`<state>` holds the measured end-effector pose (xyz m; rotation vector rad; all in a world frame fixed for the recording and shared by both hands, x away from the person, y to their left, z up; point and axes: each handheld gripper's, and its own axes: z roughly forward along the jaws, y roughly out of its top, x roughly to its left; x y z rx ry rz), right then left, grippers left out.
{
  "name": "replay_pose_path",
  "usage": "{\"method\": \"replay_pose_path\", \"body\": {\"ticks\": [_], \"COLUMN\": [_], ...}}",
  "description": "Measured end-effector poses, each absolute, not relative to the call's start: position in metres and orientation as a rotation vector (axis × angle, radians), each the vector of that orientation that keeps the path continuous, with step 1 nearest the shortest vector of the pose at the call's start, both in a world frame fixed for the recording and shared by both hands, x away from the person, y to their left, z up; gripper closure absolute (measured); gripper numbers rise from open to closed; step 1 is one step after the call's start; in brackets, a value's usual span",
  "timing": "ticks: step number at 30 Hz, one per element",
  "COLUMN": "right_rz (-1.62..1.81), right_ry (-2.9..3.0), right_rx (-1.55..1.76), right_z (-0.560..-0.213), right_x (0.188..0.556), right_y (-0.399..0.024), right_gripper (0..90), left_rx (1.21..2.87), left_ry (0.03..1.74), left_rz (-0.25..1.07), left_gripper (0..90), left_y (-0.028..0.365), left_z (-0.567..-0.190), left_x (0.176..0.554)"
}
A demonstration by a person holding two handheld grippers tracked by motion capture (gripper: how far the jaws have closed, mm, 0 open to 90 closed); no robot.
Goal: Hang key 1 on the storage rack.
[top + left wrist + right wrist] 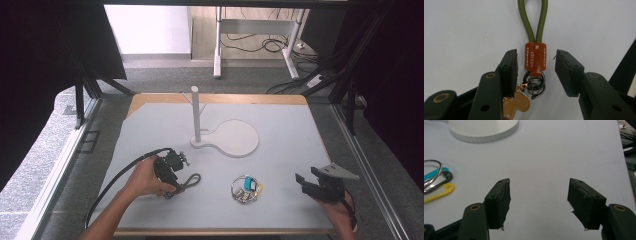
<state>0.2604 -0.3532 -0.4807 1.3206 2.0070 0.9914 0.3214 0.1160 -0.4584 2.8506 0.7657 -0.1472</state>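
A keychain lies flat on the grey table mat, with an olive green cord loop [533, 20], an orange leather tab [535, 58], dark metal rings [535, 83] and a tan leather charm [518, 105]. My left gripper [536, 72] points down over it with a jaw on each side of the orange tab. A gap shows on both sides, so the pads do not press. In the high view the left gripper [176, 189] sits at the front left, with the cord loop [193, 180] just to its right. My right gripper [304, 183] rests at the front right, open, and nothing lies between its jaws [539, 202].
A steel ring with teal, black and yellow key tags [246, 188] lies between the two hands, and it also appears at the left edge of the right gripper view [436, 180]. A white stand with a round base [235, 137] and an upright post [195, 115] is at the table's middle.
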Motion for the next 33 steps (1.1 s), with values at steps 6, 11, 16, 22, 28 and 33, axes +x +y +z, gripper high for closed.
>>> {"method": "replay_pose_path", "body": {"ticks": [6,11,16,22,28,33], "right_rz": [0.976,1.021,1.044,1.029,1.018,1.030], "right_ry": [1.997,2.000,1.992,1.989,1.989,1.981], "right_rx": [1.339,1.349,1.371,1.371,1.369,1.378], "right_z": [-0.482,-0.479,-0.479,-0.478,-0.479,-0.479], "right_x": [0.258,0.256,0.256,0.255,0.255,0.255], "right_y": [-0.356,-0.356,-0.359,-0.360,-0.359,-0.360], "right_gripper": [34.6,34.3,33.9,34.0,33.9,33.9], "left_rx": [2.883,2.904,2.946,2.943,2.938,2.856], "left_ry": [0.789,0.802,0.811,0.824,0.798,0.815], "left_rz": [-0.150,-0.141,-0.094,-0.040,-0.024,-0.038], "left_gripper": [52.7,52.6,54.8,63.8,66.3,66.4], "left_y": [0.109,0.105,0.094,0.095,0.097,0.112], "left_z": [-0.469,-0.474,-0.479,-0.478,-0.475,-0.455], "left_x": [0.323,0.320,0.315,0.313,0.311,0.316]}}
